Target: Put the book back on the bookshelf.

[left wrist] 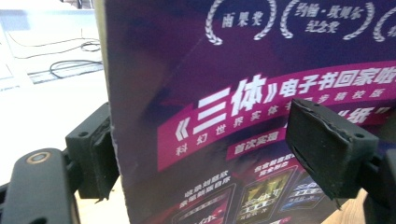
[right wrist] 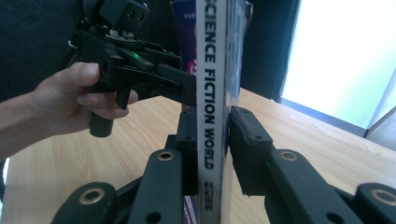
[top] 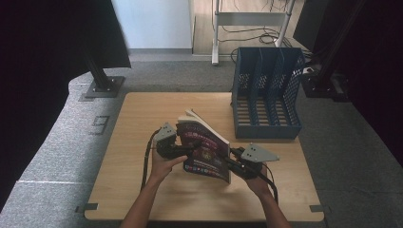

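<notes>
Magazine (top: 207, 151) is up off the table (top: 142, 123), held roughly on edge between our two grippers, purple cover facing the high camera. Spine reads "SCIENCE FICTION WORLD" in the right gripper view.

Left gripper (top: 186, 148): in its own view we see one jaw behind the magazine's edge and the other in front of the cover, magazine between them. We can't tell from that view whether the front pad actually touches the cover.

Right gripper (right wrist: 211, 140): jaws narrow, one each side of the spine. The left-hand pad sits against it; we see a thin gap at the other pad, so no firm clamp there.

Blue file rack (top: 268, 92) stands at the far right corner of our table, well apart from the magazine. Both our hands are near the front edge.
</notes>
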The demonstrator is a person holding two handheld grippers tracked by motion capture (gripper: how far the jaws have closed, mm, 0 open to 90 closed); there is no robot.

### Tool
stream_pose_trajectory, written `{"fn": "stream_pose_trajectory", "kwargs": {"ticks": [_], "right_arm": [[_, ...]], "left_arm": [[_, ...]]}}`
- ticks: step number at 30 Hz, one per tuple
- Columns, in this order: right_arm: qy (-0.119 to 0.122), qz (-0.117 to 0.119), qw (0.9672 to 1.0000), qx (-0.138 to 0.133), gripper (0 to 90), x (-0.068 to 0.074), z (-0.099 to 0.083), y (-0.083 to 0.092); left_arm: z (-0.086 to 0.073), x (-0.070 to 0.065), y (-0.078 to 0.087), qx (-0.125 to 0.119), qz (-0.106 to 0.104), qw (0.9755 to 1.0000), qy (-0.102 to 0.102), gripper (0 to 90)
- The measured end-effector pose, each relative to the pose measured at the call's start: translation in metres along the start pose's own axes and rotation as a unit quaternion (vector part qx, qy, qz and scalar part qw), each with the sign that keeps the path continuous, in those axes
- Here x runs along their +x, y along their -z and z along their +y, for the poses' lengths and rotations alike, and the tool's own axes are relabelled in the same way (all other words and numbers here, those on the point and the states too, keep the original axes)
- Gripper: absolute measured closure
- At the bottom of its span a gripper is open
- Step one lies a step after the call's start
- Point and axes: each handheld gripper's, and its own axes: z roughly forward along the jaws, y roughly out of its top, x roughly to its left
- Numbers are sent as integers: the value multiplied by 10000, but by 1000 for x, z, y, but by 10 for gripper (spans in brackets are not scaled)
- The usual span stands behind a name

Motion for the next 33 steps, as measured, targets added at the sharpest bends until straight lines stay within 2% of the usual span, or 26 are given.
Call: {"fn": "stream_pose_trajectory", "kwargs": {"ticks": [6, 10, 20, 25, 28, 31, 32, 33], "right_arm": [[-23, -79, 9999, 108, 722, 0, 1, -16], [-43, -136, 9998, 162, 721, -3, 3, -20], [-101, -211, 9995, 210, 725, -11, 3, -25], [-92, -280, 9993, 242, 780, -11, 4, -27], [-31, -404, 9988, 257, 808, -11, 5, -27], [-89, -445, 9987, 225, 812, -10, 4, -26], [-160, -450, 9988, 103, 815, -9, 3, -26], [-160, -450, 9988, 103, 815, -9, 3, -26]], "left_arm": [[1, 0, 0, 36, -4, 10000, -31, 171], [2, 0, 0, 67, 9, 10000, -54, 176], [3, -1, -2, 83, 30, 9999, -54, 178], [3, -1, -1, 69, 62, 9999, -57, 187], [3, -1, 0, 19, 78, 10000, -58, 202], [4, -2, 0, -30, 88, 9999, -64, 206], [5, -2, -1, -65, 145, 9999, -57, 206], [5, -2, -1, -65, 145, 9999, -57, 206]]}}
